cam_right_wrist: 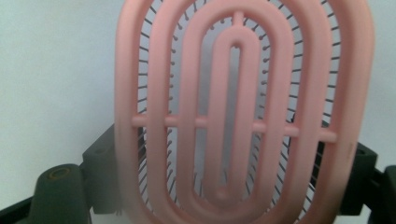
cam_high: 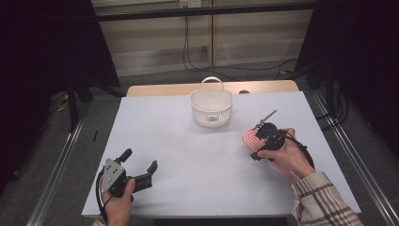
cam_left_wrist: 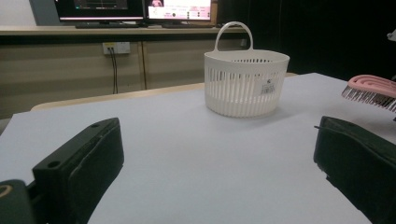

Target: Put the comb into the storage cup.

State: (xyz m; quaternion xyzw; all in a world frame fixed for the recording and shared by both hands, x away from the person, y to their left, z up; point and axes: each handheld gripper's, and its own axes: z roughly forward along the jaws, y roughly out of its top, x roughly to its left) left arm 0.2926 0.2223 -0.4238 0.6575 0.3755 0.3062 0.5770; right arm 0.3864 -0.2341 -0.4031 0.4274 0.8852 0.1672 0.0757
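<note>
Item: pink vented hairbrush (cam_high: 249, 137), oval head of concentric loops joined by a cross-bar, fine bristles on the underside. Location: right half of the white surface (cam_high: 188, 160), near its right edge, well apart from the white slotted basket (cam_high: 211, 108), which stands upright at the far middle with its handle raised. Status: held. The right claw (cam_high: 263, 141) has its two black jaws set on either side of the brush, and in the right gripper view the head (cam_right_wrist: 243, 116) spans the gap from jaw to jaw; in the left gripper view the head (cam_left_wrist: 371, 88) appears lifted off the surface, bristles down. Left claw (cam_high: 141, 162): spread wide with nothing between its jaws, low over the near left of the surface, pointed toward the basket (cam_left_wrist: 246, 84). Step in hand, as judged: carrying the brush to the basket. Handling notes: the grip spans a wide, open-work frame, so steady pressure seems wiser than squeezing, which could flex the loops or let the brush pivot. Raise it enough that the bristles and the jaws clear the basket's rim and its handle arch, approach to one side of the handle, tip the head downward over the opening, and release only once most of the brush is inside the wall. The basket looks light; a knock on its rim could push it along or tip it. The left claw could steady it if needed.
</note>
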